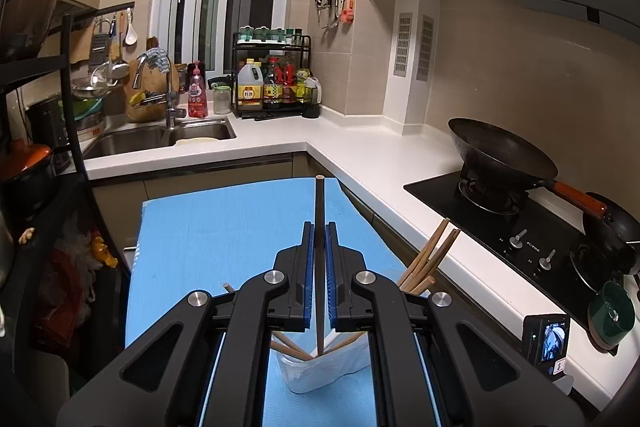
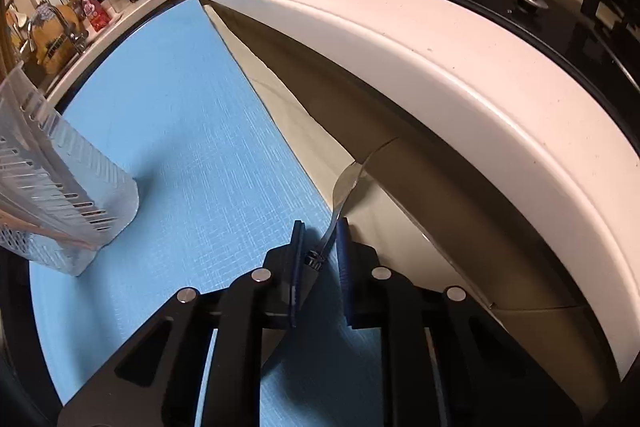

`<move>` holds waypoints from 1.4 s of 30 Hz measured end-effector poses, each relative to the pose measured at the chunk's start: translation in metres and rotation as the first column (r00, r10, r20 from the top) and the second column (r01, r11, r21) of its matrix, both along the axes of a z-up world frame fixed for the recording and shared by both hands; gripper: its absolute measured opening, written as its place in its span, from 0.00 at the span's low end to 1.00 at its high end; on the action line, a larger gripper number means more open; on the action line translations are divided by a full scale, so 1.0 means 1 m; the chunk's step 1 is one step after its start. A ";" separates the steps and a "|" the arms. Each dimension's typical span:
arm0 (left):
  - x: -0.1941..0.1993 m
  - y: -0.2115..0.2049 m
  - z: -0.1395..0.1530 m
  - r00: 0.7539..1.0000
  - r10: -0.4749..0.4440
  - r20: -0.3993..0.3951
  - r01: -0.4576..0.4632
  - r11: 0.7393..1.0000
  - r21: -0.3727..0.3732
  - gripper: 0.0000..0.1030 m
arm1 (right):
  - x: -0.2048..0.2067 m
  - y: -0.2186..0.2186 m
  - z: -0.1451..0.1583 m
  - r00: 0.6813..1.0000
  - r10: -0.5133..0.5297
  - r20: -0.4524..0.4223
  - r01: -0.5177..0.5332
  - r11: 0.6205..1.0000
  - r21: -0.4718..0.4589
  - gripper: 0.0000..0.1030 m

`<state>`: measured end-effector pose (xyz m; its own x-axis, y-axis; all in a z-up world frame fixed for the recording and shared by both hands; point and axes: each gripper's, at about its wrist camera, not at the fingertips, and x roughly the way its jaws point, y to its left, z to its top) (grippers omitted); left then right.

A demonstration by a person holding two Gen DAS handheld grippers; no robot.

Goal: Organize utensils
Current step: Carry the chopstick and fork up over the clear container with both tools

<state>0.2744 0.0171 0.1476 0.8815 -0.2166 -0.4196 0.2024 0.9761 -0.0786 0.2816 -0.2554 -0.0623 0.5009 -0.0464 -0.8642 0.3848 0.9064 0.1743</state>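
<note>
We've got the left gripper [image 1: 319,239] clamped on a chopstick [image 1: 319,203] right above the holder [image 1: 320,367], axis pointing down in; right gripper [image 2: 318,239] loosely straddles a fork [image 2: 347,183].

One dark chopstick [image 1: 320,203] stands apart from the rest. About five light chopsticks [image 1: 430,255] show in one white holder [image 1: 320,373], though some are hidden behind the tools. One metal spoon [image 2: 345,189] lies at the mat's edge. One blue mat [image 1: 224,227] covers the worktop. The stove [image 1: 516,239] has two knobs [image 1: 518,239] and carries one wok [image 1: 500,155].
</note>
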 end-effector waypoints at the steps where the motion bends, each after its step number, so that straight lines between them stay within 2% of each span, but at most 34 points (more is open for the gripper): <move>1: 0.000 0.000 0.000 1.000 -0.001 0.000 0.001 1.000 0.001 0.05 | 0.000 -0.002 0.000 1.000 0.006 0.000 -0.006 1.000 -0.008 0.13; 3: 0.000 0.000 0.001 1.000 -0.001 0.000 0.001 1.000 0.001 0.05 | 0.002 -0.007 -0.001 1.000 0.027 0.006 -0.027 1.000 -0.006 0.10; 6: 0.000 0.000 0.001 1.000 -0.002 0.004 0.002 1.000 0.005 0.05 | -0.001 -0.024 0.002 0.998 0.035 0.050 -0.038 0.997 0.061 0.01; 7: 0.000 0.000 0.002 1.000 -0.001 0.004 0.001 1.000 0.005 0.05 | -0.004 -0.029 0.007 0.994 0.055 0.095 -0.065 0.992 0.106 0.01; 11: 0.000 0.002 0.002 1.000 0.004 -0.002 -0.004 1.000 -0.009 0.05 | -0.016 -0.029 0.026 0.970 0.135 0.200 -0.159 0.981 0.109 0.01; 13: 0.000 0.002 0.002 1.000 0.007 -0.004 -0.007 1.000 -0.011 0.05 | -0.021 -0.034 0.031 0.961 0.140 0.240 -0.180 0.971 0.156 0.01; 16: -0.003 0.002 0.003 1.000 0.005 -0.006 -0.005 1.000 -0.014 0.05 | -0.036 -0.034 0.050 0.930 0.161 0.331 -0.224 0.962 0.159 0.01; 19: -0.006 0.002 0.006 1.000 0.004 -0.004 -0.004 1.000 -0.012 0.05 | -0.051 -0.028 0.078 0.886 0.187 0.424 -0.275 0.949 0.155 0.01; 22: -0.006 0.005 0.009 1.000 0.008 -0.004 -0.008 1.000 -0.017 0.05 | -0.060 -0.020 0.119 0.823 0.196 0.533 -0.304 0.945 0.123 0.01; 27: -0.005 0.007 0.013 1.000 0.014 0.000 -0.014 1.000 -0.020 0.05 | -0.064 0.003 0.188 0.690 0.197 0.696 -0.316 0.948 0.044 0.01; 31: -0.001 0.008 0.012 1.000 0.015 -0.003 -0.015 1.000 -0.022 0.05 | -0.047 0.031 0.220 0.588 0.220 0.779 -0.337 0.941 -0.012 0.01; 35: 0.002 0.010 0.011 1.000 0.014 -0.008 -0.014 1.000 -0.024 0.05 | -0.019 0.060 0.228 0.502 0.254 0.827 -0.363 0.930 -0.065 0.01; 37: 0.004 0.013 0.009 1.000 0.016 -0.010 -0.016 0.999 -0.028 0.05 | -0.007 0.070 0.226 0.475 0.259 0.841 -0.367 0.927 -0.079 0.01; 39: 0.007 0.016 0.007 1.000 0.017 -0.012 -0.017 0.999 -0.034 0.05 | 0.007 0.077 0.220 0.454 0.252 0.855 -0.361 0.929 -0.082 0.01; 42: 0.011 0.020 0.004 1.000 0.019 -0.015 -0.020 0.999 -0.039 0.05 | 0.024 0.082 0.204 0.445 0.241 0.862 -0.353 0.932 -0.078 0.01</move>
<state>0.2852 0.0367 0.1517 0.8797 -0.2162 -0.4236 0.1820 0.9759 -0.1199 0.3060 -0.1733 0.1417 0.9506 0.3103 0.0033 -0.2920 0.8909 0.3480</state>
